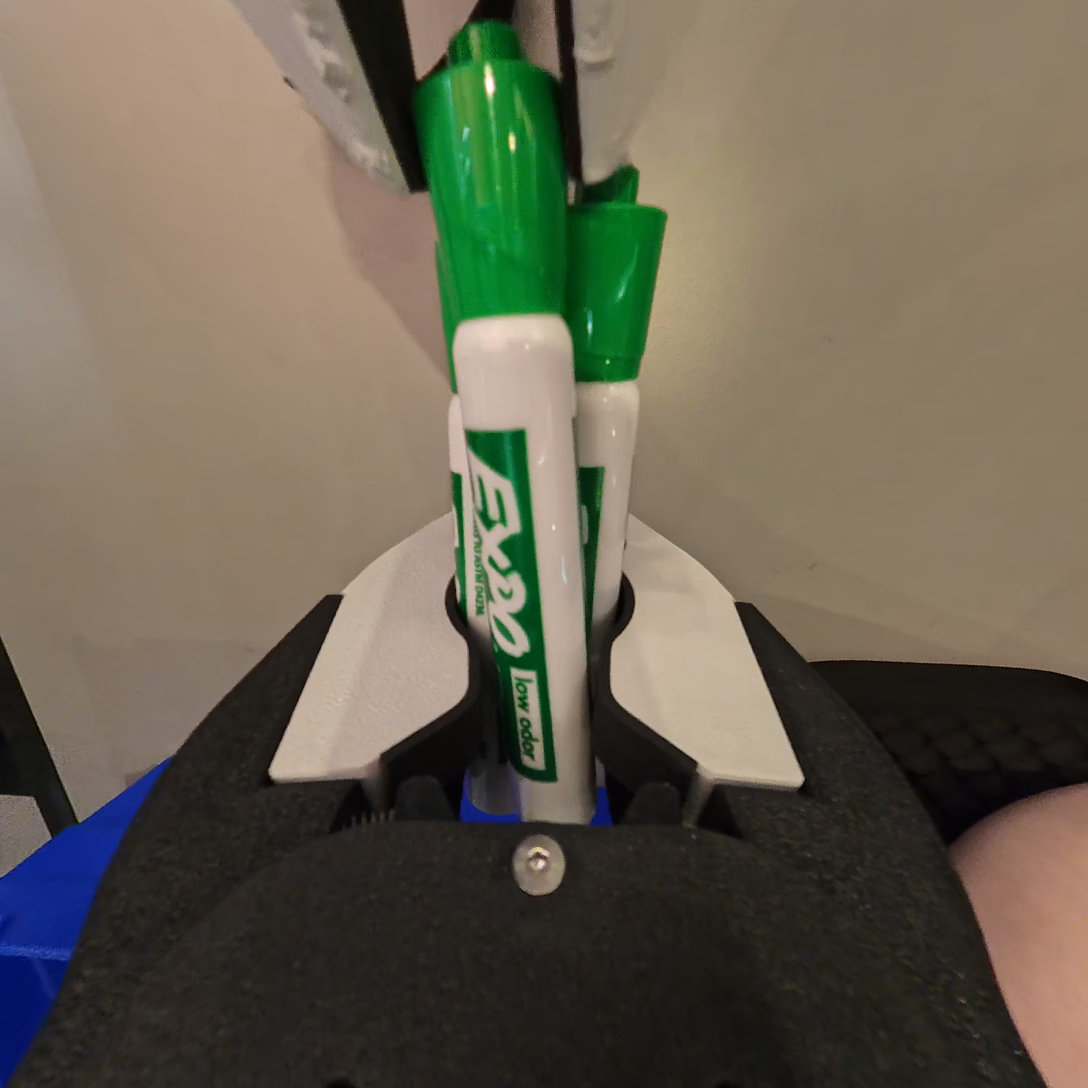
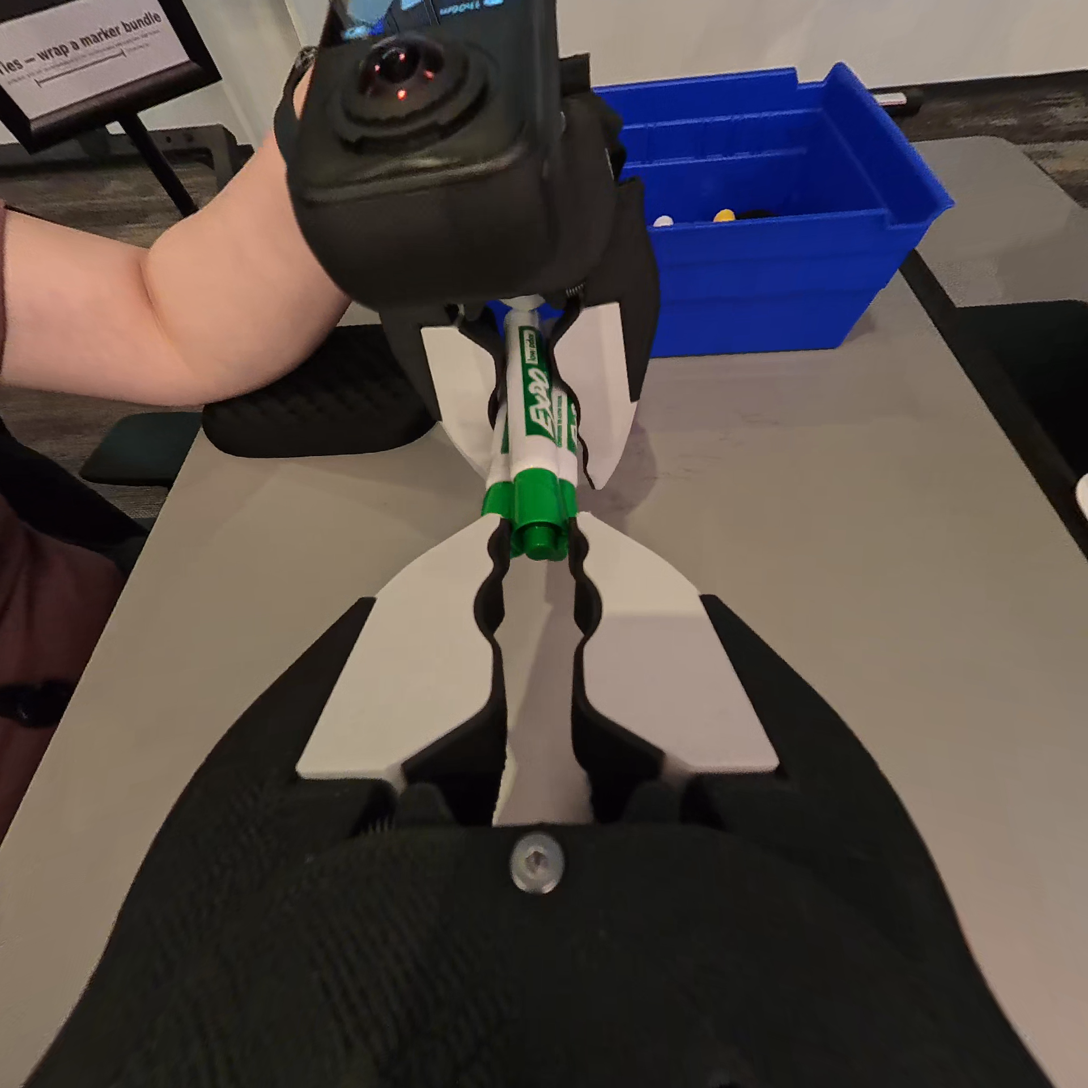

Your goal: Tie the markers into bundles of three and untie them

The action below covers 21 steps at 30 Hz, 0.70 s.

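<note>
Three green-capped white markers (image 1: 518, 500) are bunched side by side, with no tie visible around them. My left gripper (image 1: 541, 530) is shut on their barrels and holds them above the grey table (image 2: 824, 589). In the right wrist view the left gripper (image 2: 541, 471) points toward me with the markers (image 2: 533, 412) sticking out. My right gripper (image 2: 538, 524) faces it, its fingertips closed against the green caps (image 2: 536, 512) from both sides. Its white fingers (image 1: 600, 118) show at the top of the left wrist view.
A blue bin (image 2: 765, 282) stands on the table behind the left gripper, with a few small items inside. A black padded rest (image 2: 318, 400) lies at the table's left edge under a person's arm (image 2: 176, 306). A sign on a stand (image 2: 88, 59) is at the far left. One gripper's finger ends stand about 9 centimeters off the other's. Measured from the fingertips, the black padded rest (image 2: 318, 400) is 20 centimeters or so from the left gripper and 25 centimeters from the right.
</note>
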Available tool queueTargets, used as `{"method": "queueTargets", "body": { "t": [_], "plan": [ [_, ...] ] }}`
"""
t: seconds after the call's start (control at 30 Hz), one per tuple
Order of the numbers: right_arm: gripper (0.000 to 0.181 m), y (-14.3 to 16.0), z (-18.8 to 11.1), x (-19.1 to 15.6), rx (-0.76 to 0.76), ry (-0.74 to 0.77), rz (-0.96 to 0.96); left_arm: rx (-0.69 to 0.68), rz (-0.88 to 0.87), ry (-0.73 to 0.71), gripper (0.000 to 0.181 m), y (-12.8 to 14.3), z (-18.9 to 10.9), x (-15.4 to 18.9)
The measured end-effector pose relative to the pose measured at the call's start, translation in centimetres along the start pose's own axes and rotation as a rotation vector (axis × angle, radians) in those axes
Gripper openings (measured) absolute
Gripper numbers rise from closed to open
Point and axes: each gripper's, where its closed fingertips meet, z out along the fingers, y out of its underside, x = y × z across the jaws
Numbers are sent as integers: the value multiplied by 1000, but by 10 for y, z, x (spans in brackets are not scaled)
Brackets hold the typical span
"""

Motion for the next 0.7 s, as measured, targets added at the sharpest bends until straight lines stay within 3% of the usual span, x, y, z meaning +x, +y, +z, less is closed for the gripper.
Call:
{"method": "queueTargets", "body": {
  "t": [0.47,0.7],
  "plan": [
    [23,2,9,-5,-40,-7,1,-46,13,-8,42,0,3,2],
    [29,3,-9,-2,-26,-16,-20,-72,17,-3,42,7,5,2]
  ]
}}
